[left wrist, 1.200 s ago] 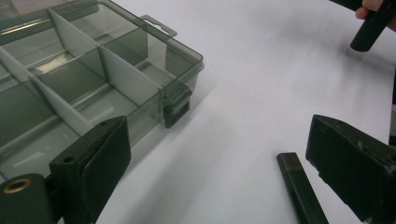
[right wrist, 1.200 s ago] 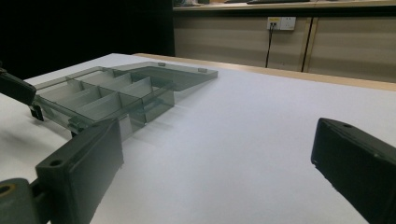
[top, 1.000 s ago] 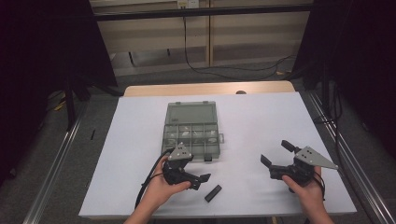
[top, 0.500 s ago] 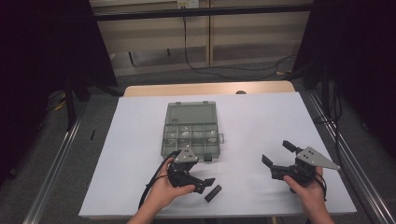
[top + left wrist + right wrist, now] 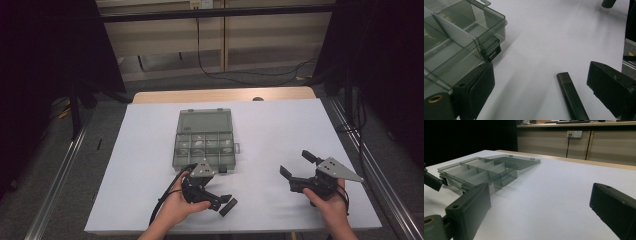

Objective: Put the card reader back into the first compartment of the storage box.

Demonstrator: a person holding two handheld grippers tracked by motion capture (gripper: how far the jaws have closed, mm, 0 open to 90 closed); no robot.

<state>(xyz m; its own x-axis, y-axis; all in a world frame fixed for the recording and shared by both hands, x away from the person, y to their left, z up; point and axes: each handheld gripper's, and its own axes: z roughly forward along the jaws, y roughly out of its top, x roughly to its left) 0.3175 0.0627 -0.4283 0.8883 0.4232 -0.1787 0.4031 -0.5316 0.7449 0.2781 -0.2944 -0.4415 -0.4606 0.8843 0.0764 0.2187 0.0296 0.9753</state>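
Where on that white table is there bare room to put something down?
The broad strip between the compartment box and the right gripper is bare, as is the stretch from the box to the table's left edge. It is crowded at the near edge, where the left gripper sits close to the box's front and the small black bar.

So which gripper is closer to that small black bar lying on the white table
Left. The left gripper hovers right beside the small black bar, jaws open, with the bar just off its right jaw. The right gripper sits well off to the bar's right, also open.
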